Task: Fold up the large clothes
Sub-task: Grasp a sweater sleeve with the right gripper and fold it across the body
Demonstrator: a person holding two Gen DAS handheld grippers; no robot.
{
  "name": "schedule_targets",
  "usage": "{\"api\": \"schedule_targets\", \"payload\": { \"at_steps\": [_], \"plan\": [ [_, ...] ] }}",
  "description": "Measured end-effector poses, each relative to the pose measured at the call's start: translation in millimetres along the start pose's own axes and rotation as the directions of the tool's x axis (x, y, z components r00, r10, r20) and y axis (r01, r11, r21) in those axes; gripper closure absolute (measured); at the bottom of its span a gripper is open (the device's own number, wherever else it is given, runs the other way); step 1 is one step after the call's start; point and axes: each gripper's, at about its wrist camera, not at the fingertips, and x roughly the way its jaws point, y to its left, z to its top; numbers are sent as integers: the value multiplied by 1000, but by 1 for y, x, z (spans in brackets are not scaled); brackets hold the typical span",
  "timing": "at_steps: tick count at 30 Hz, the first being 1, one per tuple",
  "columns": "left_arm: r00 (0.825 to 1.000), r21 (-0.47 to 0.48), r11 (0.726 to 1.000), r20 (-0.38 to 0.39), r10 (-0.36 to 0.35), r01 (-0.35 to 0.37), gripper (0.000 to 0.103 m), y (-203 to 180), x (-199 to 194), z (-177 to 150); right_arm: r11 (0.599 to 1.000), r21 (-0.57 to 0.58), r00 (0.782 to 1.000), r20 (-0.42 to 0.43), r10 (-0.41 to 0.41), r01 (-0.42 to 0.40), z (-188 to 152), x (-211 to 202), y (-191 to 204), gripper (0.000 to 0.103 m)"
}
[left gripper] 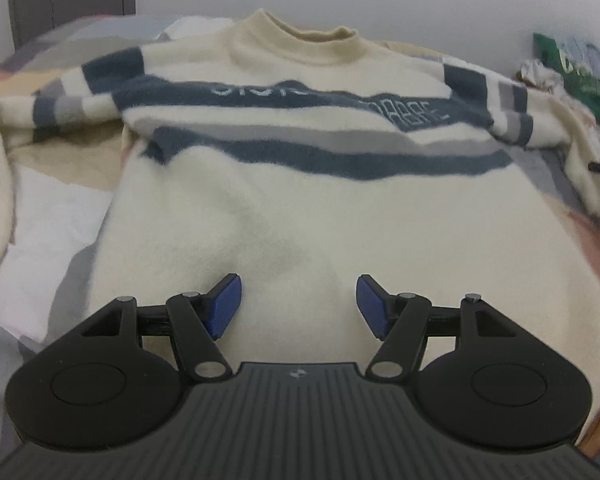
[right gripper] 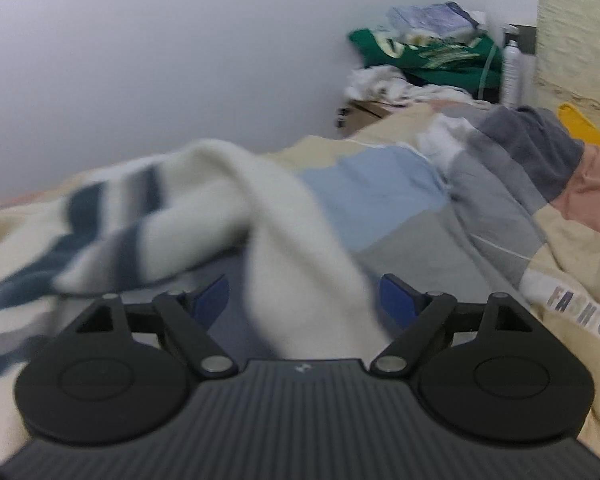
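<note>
A cream sweater [left gripper: 284, 200] with navy and grey stripes lies face up on the bed, collar far, hem toward me. My left gripper [left gripper: 298, 308] is open and empty just above the sweater's lower middle. In the right wrist view the sweater's right sleeve [right gripper: 300, 248] runs toward the camera between the two blue pads of my right gripper [right gripper: 300, 300]. The jaws stand wide apart and do not pinch it. The sleeve is blurred.
A patchwork duvet [right gripper: 400, 208] in beige, blue, grey and pink covers the bed. A pile of clothes with a green garment [right gripper: 432, 56] sits at the far corner by the white wall. A white bottle [right gripper: 512, 72] stands beside it.
</note>
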Motion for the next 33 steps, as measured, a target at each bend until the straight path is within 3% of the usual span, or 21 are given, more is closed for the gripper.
{"api": "schedule_targets", "payload": {
  "at_steps": [3, 6, 7, 9, 11, 14, 25, 29, 33],
  "plan": [
    [1000, 34, 999, 6, 19, -19, 34, -4, 2, -5, 999, -9, 999, -14, -42, 42, -4, 30, -13, 19],
    [1000, 25, 999, 14, 25, -25, 34, -4, 3, -4, 999, 32, 1000, -18, -17, 18, -8, 49, -24, 21],
    [1000, 13, 1000, 17, 22, -22, 34, -3, 4, -3, 999, 37, 1000, -15, -5, 5, -9, 51, -26, 26],
    [1000, -9, 1000, 24, 21, -21, 34, -1, 4, 0, 999, 28, 999, -5, 32, -32, -8, 54, -28, 43],
    [1000, -34, 999, 27, 14, -13, 34, 2, 5, 3, 999, 8, 999, 4, 53, -53, -6, 50, -23, 74],
    [1000, -55, 998, 26, 0, 1, 34, 5, 3, 6, 997, -18, 997, -12, 79, -79, 4, 40, -14, 91],
    [995, -105, 993, 90, -40, 49, 34, 22, -23, 8, 983, -127, 991, 2, 133, -131, 92, -78, 29, 93],
    [990, -95, 994, 138, -37, 50, 34, 25, -45, 2, 962, -204, 983, -8, 183, -181, 113, -139, 68, 93],
    [982, -87, 994, 181, -55, 71, 34, 29, -67, -4, 921, -274, 959, -19, 284, -278, 117, -206, 117, 93]
  ]
}}
